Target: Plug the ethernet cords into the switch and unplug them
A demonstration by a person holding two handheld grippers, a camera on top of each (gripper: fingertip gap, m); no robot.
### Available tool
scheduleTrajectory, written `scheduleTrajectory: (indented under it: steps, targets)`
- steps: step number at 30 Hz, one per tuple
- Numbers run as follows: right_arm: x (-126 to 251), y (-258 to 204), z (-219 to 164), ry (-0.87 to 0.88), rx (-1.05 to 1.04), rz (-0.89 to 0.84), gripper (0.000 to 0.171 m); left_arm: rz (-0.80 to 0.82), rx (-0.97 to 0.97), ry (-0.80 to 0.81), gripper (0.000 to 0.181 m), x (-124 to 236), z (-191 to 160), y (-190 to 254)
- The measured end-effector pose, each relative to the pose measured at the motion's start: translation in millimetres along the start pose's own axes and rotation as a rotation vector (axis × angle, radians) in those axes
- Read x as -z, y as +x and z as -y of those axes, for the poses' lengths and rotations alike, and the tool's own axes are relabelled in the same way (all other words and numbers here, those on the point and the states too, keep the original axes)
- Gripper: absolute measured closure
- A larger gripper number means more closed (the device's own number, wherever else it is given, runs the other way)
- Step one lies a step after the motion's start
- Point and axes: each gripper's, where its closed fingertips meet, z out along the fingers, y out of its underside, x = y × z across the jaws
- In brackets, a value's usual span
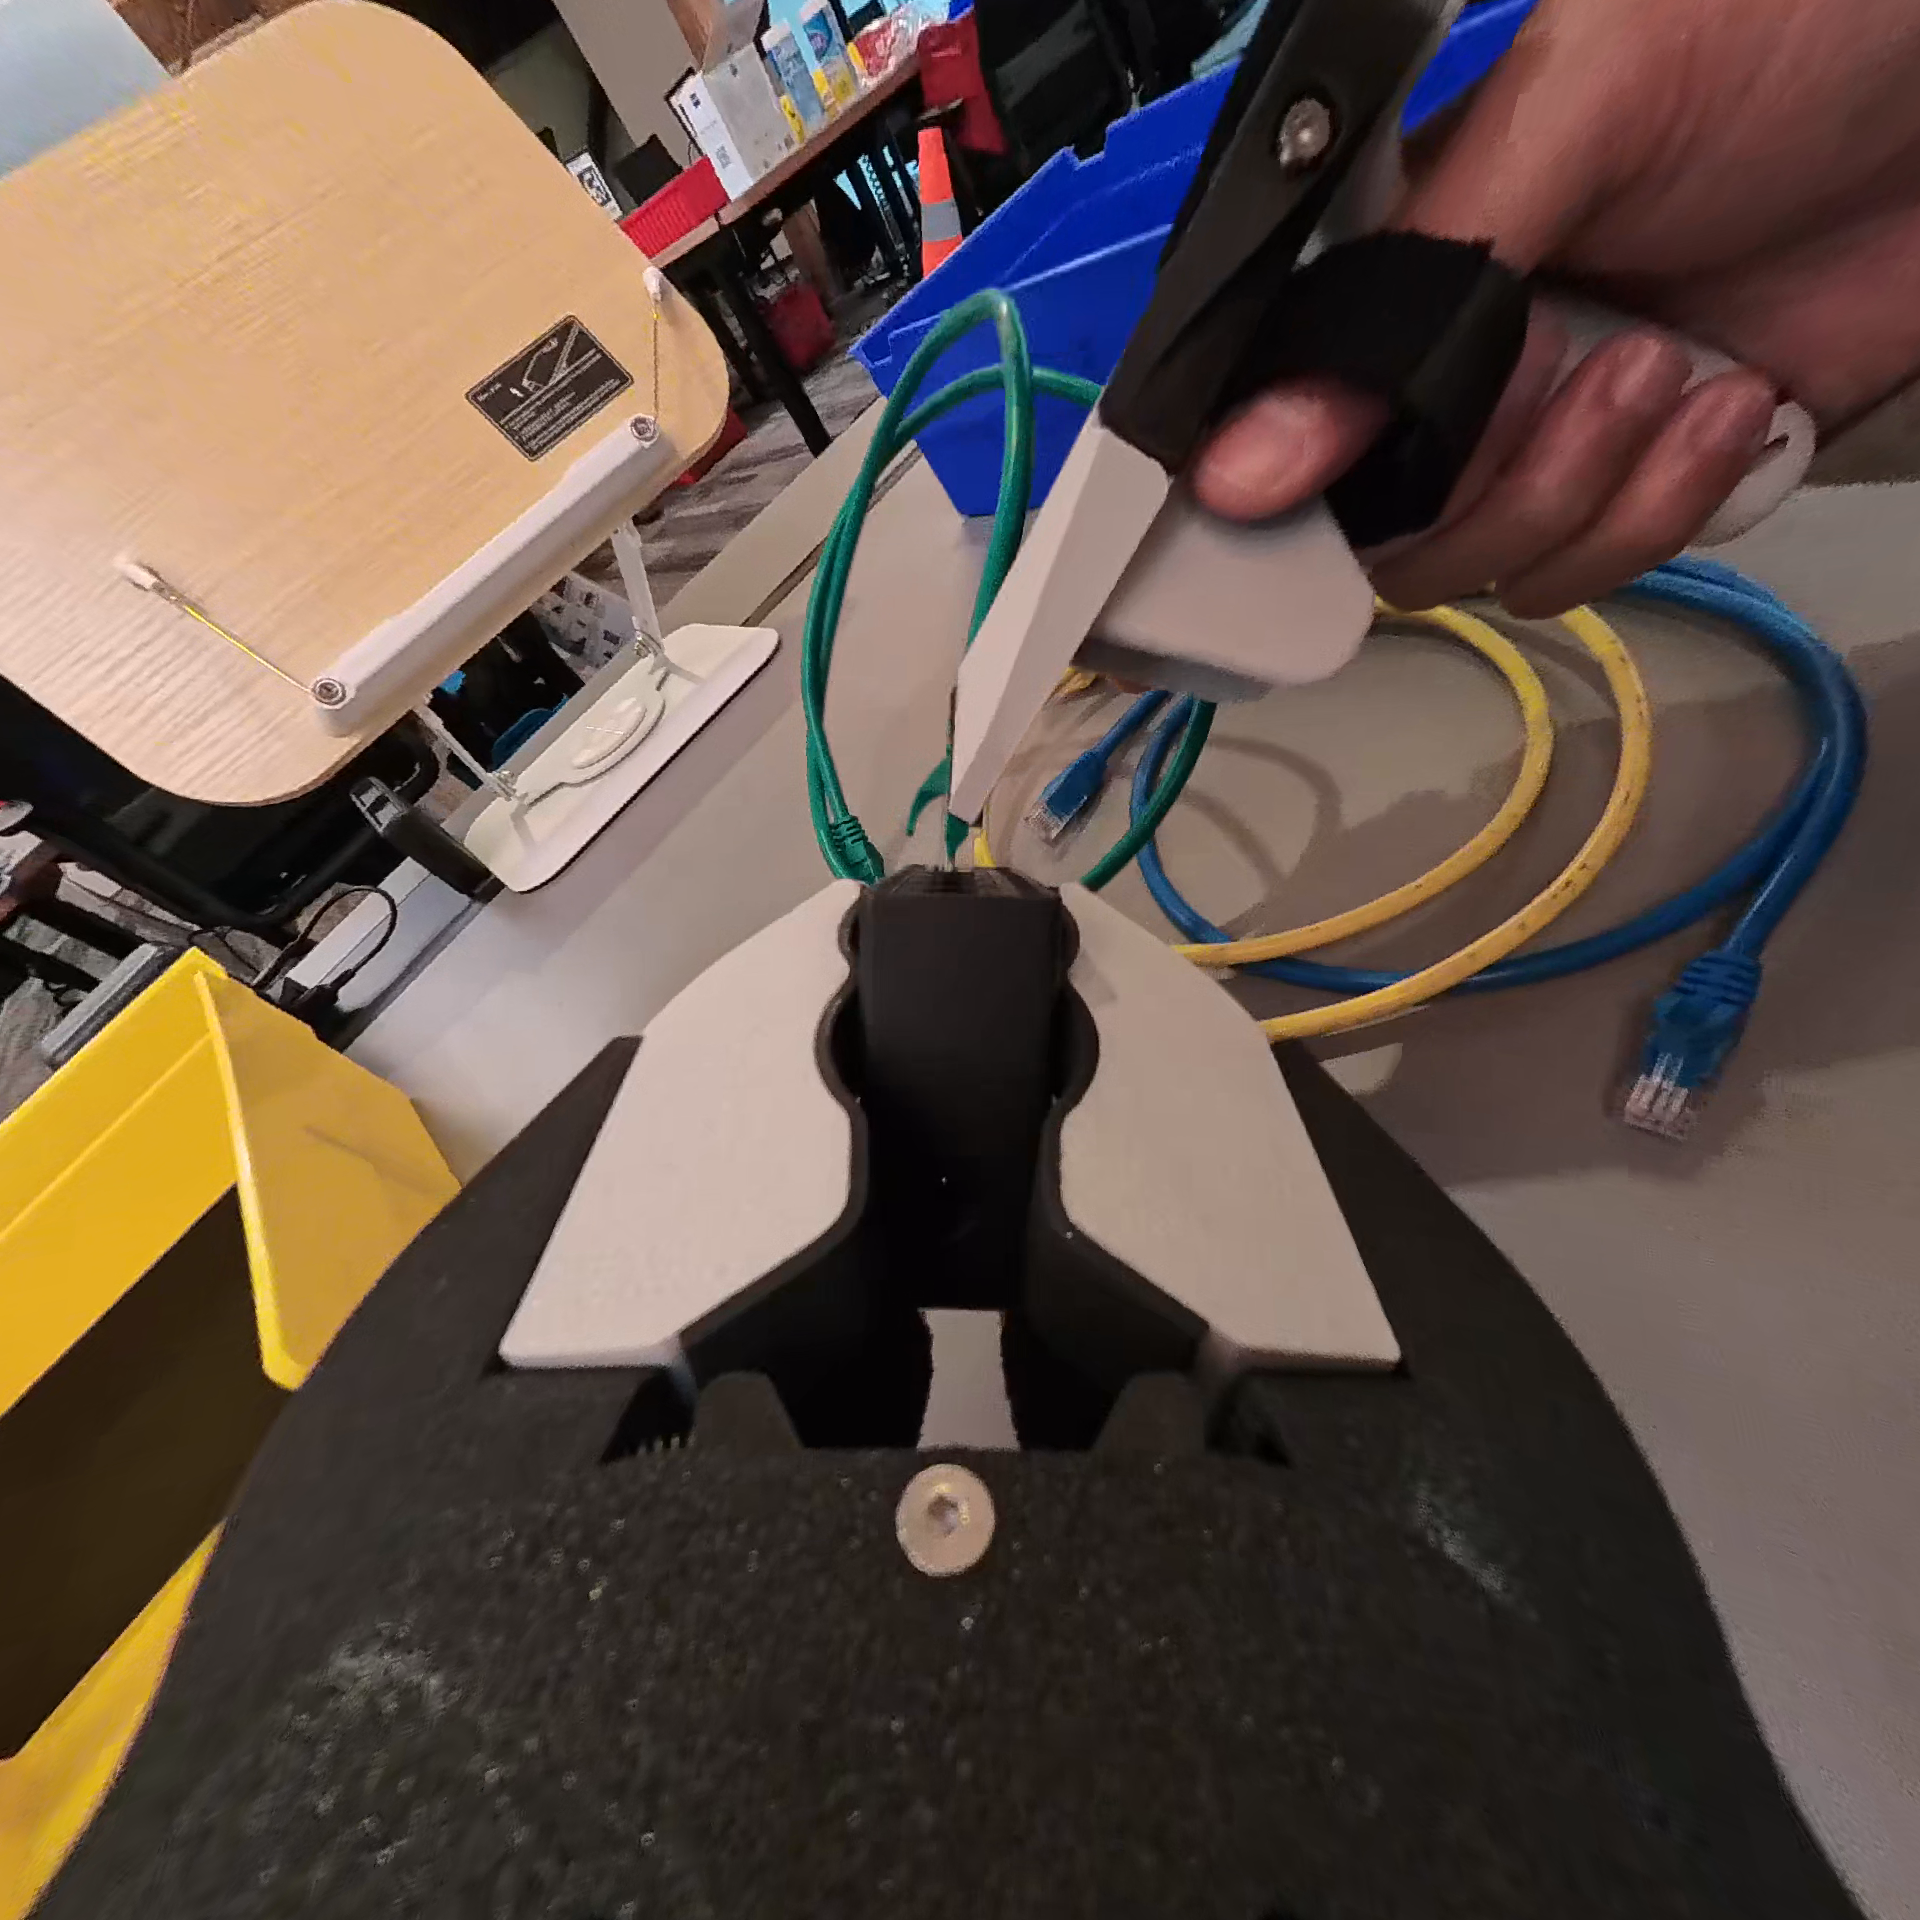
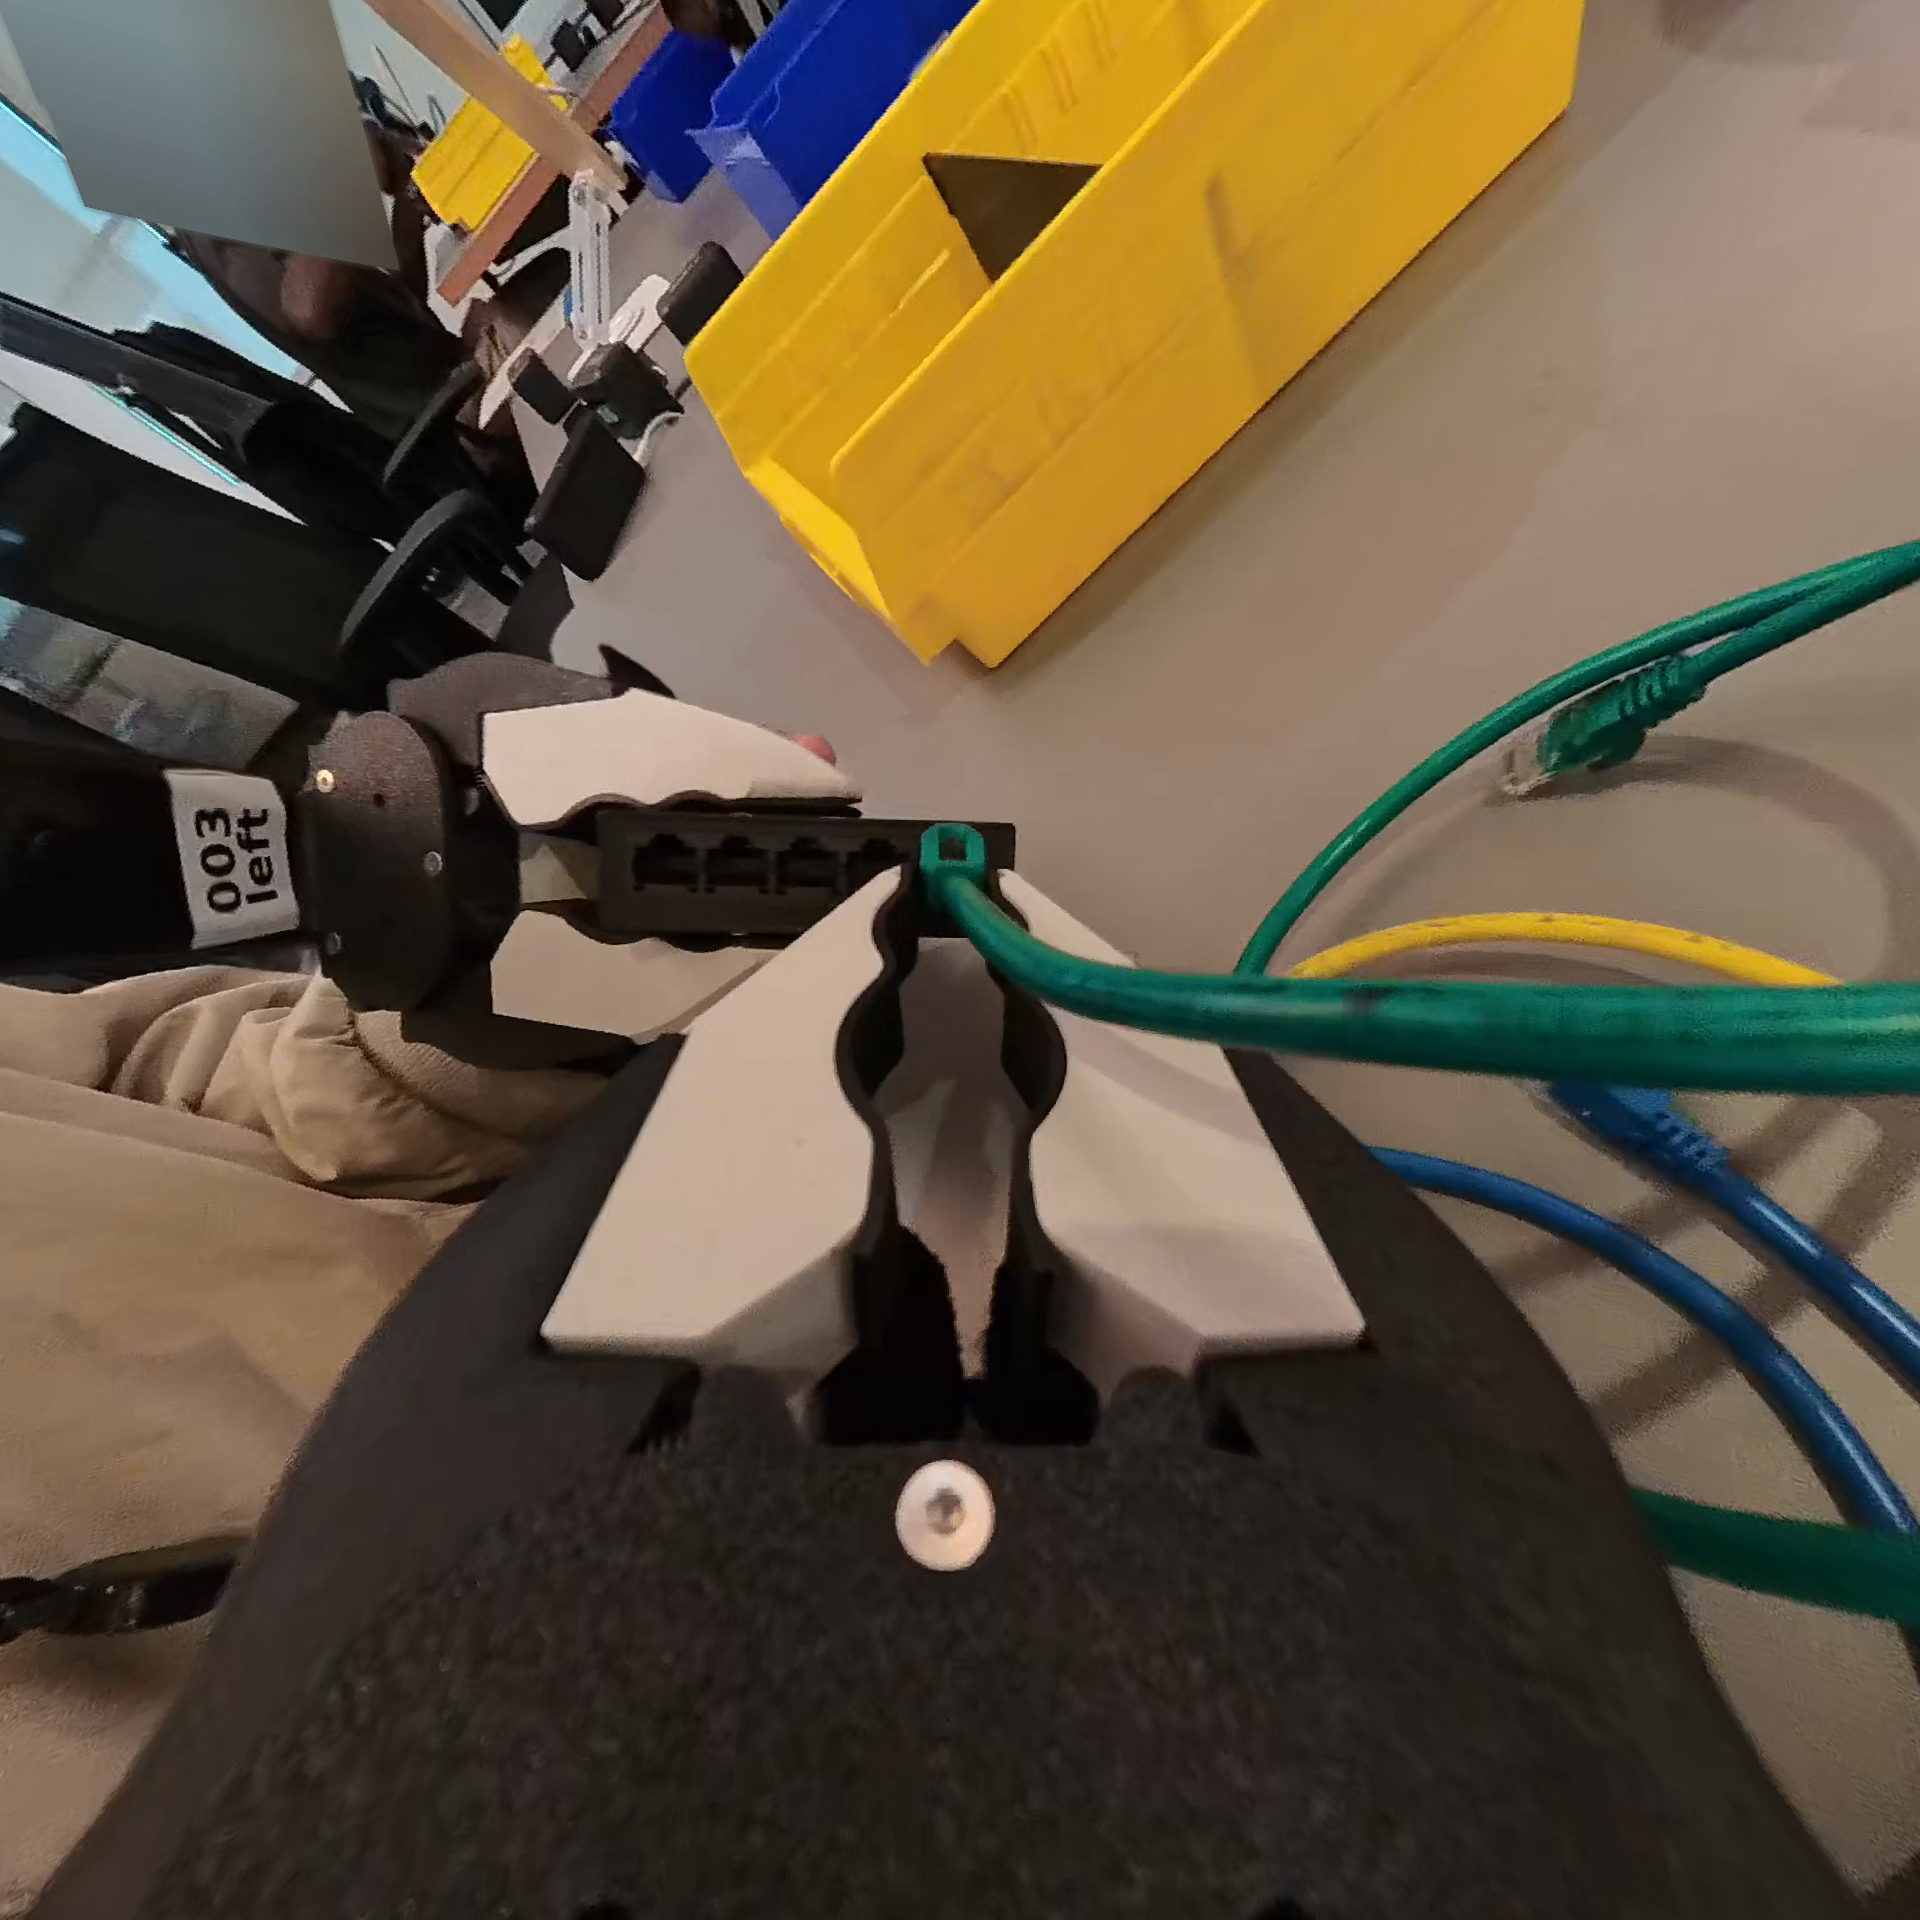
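Observation:
My left gripper (image 1: 961, 904) is shut on the black switch (image 1: 961, 1039), seen end-on between its fingers. In the right wrist view the left gripper (image 2: 810, 868) holds the switch (image 2: 675, 868) level above the table, with several empty ports facing me. My right gripper (image 2: 951, 883) is shut on the green cord's plug (image 2: 948, 847), which sits at the rightmost port. The green cord (image 2: 1455, 1023) trails off right. Its other plug (image 2: 1600, 727) lies free on the table. In the left wrist view the right gripper (image 1: 961, 810) comes down from the upper right in a person's hand.
Yellow (image 1: 1621, 748) and blue (image 1: 1818, 748) cords lie coiled on the grey table at the right, with a loose blue plug (image 1: 1683, 1039). A yellow bin (image 2: 1143, 364) stands beyond the switch. A blue bin (image 1: 1039, 270) and a tilted wooden stand (image 1: 291, 364) are at the back. The grippers are tip to tip, or close to it.

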Motion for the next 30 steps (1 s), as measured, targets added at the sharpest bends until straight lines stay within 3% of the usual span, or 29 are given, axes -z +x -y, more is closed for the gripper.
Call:
scheduleTrajectory:
  steps: [5,9,14,19,23,26,29,30]
  targets:
    - [-2.7,-4.8,0.2,0.007,-0.032,0.111,0.156,-0.009,0.018,0.025,0.152,2.5,3.2,-1.1]
    - [5.0,-24.7,4.1,0.034,0.135,0.225,0.127,-0.057,0.125,0.092,0.152,5.0,13.7,0.9]
    - [15.7,-18.5,-9.2,0.017,0.362,0.218,0.109,-0.168,0.388,0.266,0.152,17.6,36.3,-5.3]
    - [14.5,-35.0,-3.6,0.124,0.308,0.347,0.114,-0.314,0.549,0.404,0.152,26.5,55.2,-0.2]
    - [22.1,-58.3,-0.6,0.22,0.354,0.46,0.14,-0.381,0.644,0.492,0.152,30.9,67.9,1.8]
    - [23.9,-55.1,-1.5,0.19,0.414,0.407,0.141,-0.445,0.714,0.468,0.152,28.6,62.4,4.1]
    - [22.1,-36.0,-0.7,0.134,0.537,0.216,0.143,-0.365,0.715,0.35,0.124,18.9,43.0,-3.4]
    - [22.6,-26.8,0.8,0.116,0.576,0.139,0.143,-0.309,0.695,0.321,0.123,18.7,37.2,-9.9]
